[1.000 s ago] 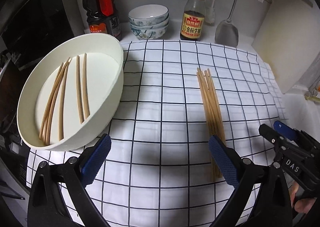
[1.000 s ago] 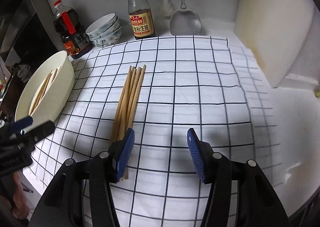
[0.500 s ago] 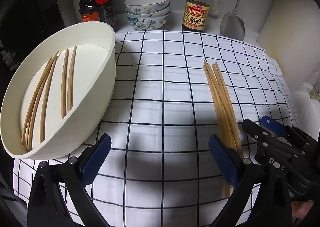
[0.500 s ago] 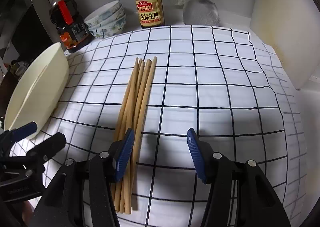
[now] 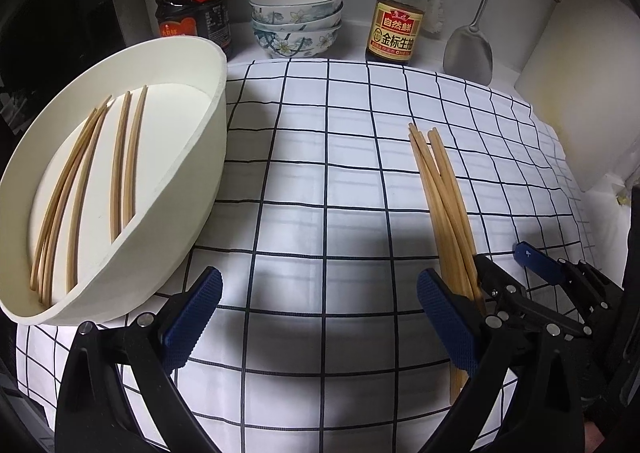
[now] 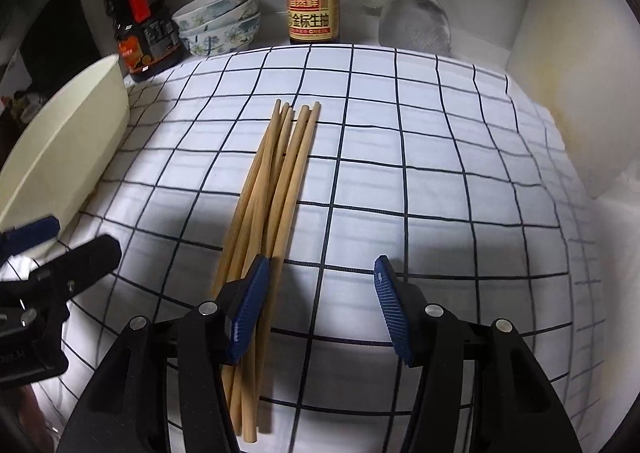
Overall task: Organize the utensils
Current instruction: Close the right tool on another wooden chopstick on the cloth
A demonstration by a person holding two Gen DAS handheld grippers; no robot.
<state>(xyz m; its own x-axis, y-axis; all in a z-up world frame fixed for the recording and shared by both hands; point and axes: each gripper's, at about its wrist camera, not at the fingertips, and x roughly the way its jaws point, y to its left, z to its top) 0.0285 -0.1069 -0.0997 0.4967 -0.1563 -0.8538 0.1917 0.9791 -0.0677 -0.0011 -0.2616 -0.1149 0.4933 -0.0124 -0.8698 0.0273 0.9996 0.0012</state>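
1. The left gripper [image 5: 318, 317] hangs low over the near edge of the desk, its jaws spread wide with nothing between the blue pads [image 5: 192, 319].
2. The right gripper [image 6: 320, 305] sits just beside it toward the desk's right side, jaws likewise parted and gripping nothing.
3. Both point toward the desk's far edge.
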